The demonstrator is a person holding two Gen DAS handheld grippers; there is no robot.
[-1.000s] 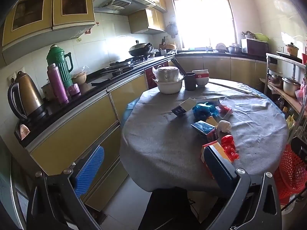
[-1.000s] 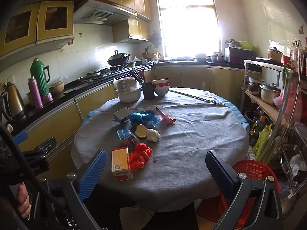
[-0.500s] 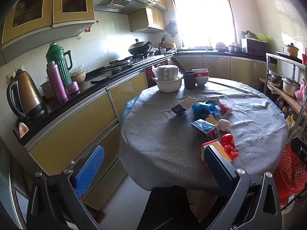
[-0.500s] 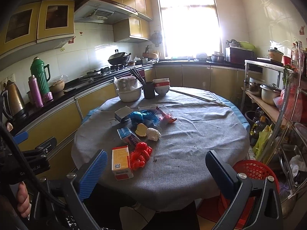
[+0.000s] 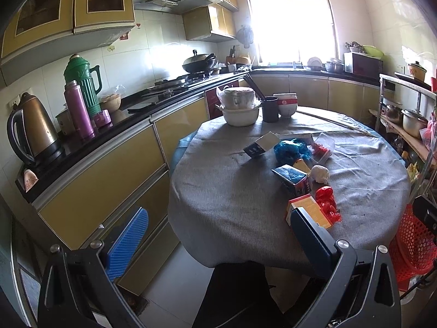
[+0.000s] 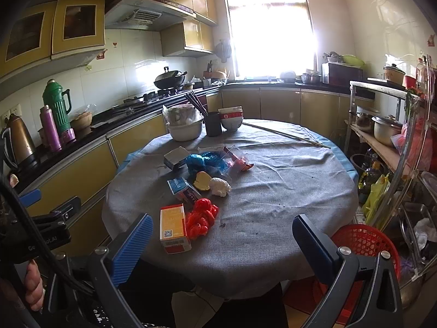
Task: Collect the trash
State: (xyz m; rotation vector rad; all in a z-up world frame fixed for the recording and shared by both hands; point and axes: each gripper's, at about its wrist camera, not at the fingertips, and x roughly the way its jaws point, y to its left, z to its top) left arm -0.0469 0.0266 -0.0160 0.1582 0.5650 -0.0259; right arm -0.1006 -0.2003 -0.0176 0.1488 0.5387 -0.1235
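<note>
**Trash strewn along a round table, both grippers wide and empty**

Here, the litter lies in a loose line on the grey-clothed round table [image 6: 286, 191], running from the near edge away toward the window. Nearest is an orange-and-white carton [image 6: 174, 228], flat on its back, its long axis pointing away from the right wrist camera, barcode end nearest. Touching its right side is a crumpled red plastic wrapper [image 6: 202, 217]. Behind them a blue-and-white carton [image 6: 183, 189] lies on its side, its long axis slanting from far left to near right. Just beside it sit a yellow scrap [image 6: 202, 181] and a white crumpled wad [image 6: 221, 187]. Farther on come a crumpled blue plastic bag [image 6: 207, 161], a small white box [image 6: 176, 158] with its open dark end facing the camera, and a clear plastic package [image 6: 236, 158].

The right gripper [image 6: 218, 243] hangs over the near table edge, its jaws spread wide with nothing between them. The left gripper [image 5: 218, 243] hovers left of the table, jaws likewise released and empty; its right finger [image 5: 311, 235] overlaps the orange carton in the left wrist view. A red mesh basket [image 6: 363, 242] stands on the floor to the right of the table.
</note>
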